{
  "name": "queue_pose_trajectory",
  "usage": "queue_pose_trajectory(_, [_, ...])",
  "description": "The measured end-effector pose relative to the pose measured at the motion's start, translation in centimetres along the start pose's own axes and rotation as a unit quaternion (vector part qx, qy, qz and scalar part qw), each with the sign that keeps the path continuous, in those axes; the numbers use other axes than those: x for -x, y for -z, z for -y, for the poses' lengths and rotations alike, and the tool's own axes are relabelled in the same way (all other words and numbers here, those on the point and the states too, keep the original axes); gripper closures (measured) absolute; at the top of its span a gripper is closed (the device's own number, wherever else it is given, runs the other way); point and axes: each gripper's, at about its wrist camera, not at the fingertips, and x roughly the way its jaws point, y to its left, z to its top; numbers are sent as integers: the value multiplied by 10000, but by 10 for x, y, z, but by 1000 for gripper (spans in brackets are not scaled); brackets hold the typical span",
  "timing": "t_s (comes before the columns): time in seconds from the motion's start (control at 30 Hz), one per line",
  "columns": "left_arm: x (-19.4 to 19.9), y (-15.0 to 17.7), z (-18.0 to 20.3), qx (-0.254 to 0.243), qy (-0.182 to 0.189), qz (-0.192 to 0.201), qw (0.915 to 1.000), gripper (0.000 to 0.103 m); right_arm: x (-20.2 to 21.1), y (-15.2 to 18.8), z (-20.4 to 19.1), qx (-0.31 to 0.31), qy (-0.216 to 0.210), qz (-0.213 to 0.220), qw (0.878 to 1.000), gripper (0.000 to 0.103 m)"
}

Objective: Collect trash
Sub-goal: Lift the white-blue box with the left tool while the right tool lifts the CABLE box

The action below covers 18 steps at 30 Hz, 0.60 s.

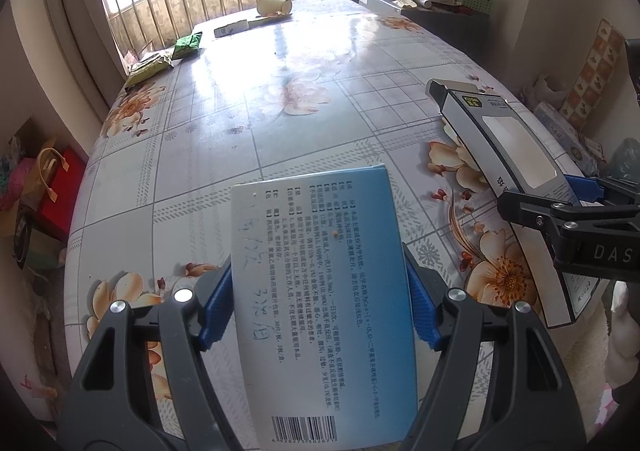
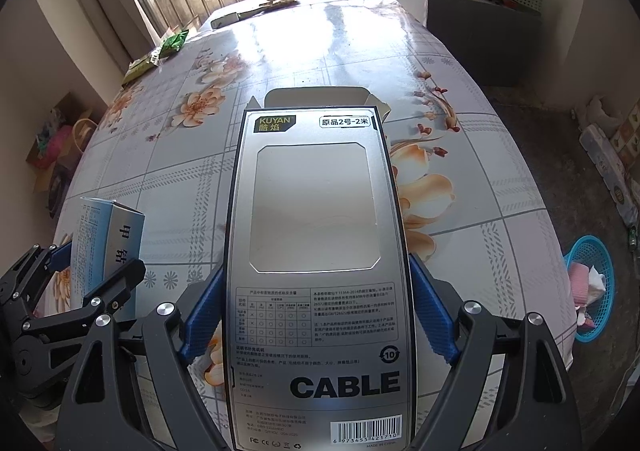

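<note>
Pinching a blue box [image 1: 324, 291] between its blue pads, the left claw [image 1: 320, 315] holds it up over the flowery surface [image 1: 248, 119]. The box has small print and a bar code on it. To the right, the right claw [image 2: 316, 315] pinches a long silver cable box [image 2: 316, 235] the same way, with its top flap open. Both boxes are up in the air, side by side and near the front edge. Far back on the surface lie green packets [image 1: 160, 61], a flat white box [image 1: 230, 28] and a paper cup [image 1: 274, 5] on its side. Down on the floor at the far right sits a blue basket [image 2: 592, 287] with some trash in it.
</note>
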Motion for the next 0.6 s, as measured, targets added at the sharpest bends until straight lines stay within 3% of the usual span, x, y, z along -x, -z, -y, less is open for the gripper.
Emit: queue_pose_trajectory(0.6, [18, -5, 16, -143, -47, 160, 9998, 34, 15, 2, 11, -163, -230, 147, 9995, 21])
